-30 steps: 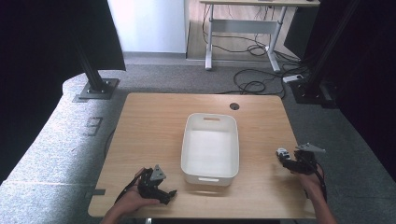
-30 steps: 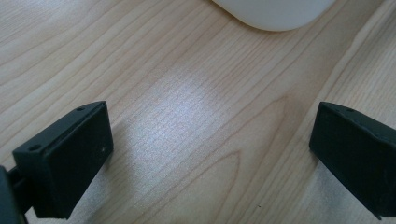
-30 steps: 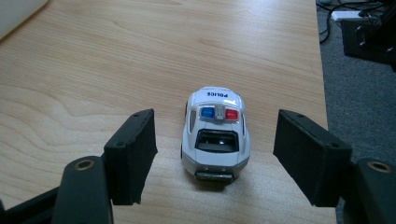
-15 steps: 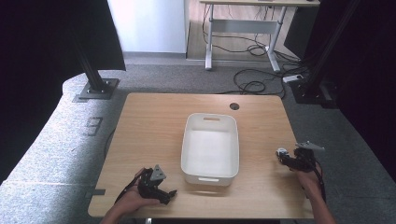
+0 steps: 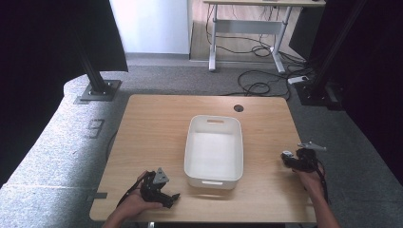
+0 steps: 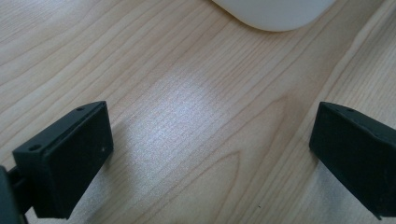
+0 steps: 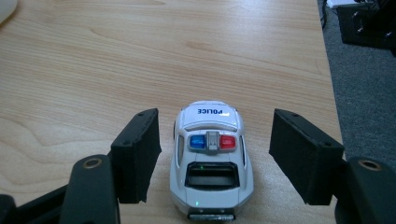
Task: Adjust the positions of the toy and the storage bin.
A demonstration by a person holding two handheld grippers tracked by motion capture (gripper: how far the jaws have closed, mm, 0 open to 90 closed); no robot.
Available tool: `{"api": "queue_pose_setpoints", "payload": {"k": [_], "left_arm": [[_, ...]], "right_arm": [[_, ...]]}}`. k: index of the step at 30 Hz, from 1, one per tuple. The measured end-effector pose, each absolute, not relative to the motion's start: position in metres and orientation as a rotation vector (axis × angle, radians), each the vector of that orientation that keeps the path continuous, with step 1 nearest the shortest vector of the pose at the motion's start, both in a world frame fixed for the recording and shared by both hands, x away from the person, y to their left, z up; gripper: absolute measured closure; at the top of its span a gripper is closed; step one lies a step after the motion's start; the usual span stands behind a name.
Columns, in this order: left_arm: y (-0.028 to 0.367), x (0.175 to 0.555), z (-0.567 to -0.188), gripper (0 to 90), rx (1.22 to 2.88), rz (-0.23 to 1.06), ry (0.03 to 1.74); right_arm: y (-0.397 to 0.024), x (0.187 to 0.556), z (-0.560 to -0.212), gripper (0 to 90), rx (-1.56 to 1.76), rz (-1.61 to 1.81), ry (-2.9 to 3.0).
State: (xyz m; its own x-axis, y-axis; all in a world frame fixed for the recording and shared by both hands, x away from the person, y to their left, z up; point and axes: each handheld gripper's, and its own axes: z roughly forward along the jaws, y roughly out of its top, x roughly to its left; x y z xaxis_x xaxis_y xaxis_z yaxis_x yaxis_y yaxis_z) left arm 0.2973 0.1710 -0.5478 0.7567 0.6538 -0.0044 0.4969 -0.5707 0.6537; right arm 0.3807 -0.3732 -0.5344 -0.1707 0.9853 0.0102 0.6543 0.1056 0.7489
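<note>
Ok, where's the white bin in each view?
High view: white bin at the centre of the table.
Left gripper view: its rounded corner at the top edge, right of centre.
Right gripper view: a white sliver in the top left corner.
Shared landmark: the wooden table under it.

Count: 1 toy police car, 1 white bin, 1 bench, 2 grippers: left, right.

bin: white plastic bin at middle of light wooden table | car: white toy police car on table right of bin, near right edge, between right gripper jaws | left gripper: near-left of bin
</note>
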Motion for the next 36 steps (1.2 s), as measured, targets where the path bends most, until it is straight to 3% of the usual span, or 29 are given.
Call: {"api": "queue_pose_setpoints", "payload": {"k": [17, 29, 36], "left_arm": [[0.171, 0.297, -0.548, 0.0, 2.3, 0.314, 0.858], [0.171, 0.297, -0.548, 0.0, 2.299, 0.314, 0.859], [0.171, 0.297, -0.548, 0.0, 2.299, 0.314, 0.856]], "right_arm": [[-0.374, 0.386, -0.543, 35.1, 1.613, 0.827, 1.876], [-0.37, 0.389, -0.547, 49.4, 1.622, 0.824, 1.912], [-0.371, 0.39, -0.547, 50.0, 1.622, 0.824, 1.92]]}}
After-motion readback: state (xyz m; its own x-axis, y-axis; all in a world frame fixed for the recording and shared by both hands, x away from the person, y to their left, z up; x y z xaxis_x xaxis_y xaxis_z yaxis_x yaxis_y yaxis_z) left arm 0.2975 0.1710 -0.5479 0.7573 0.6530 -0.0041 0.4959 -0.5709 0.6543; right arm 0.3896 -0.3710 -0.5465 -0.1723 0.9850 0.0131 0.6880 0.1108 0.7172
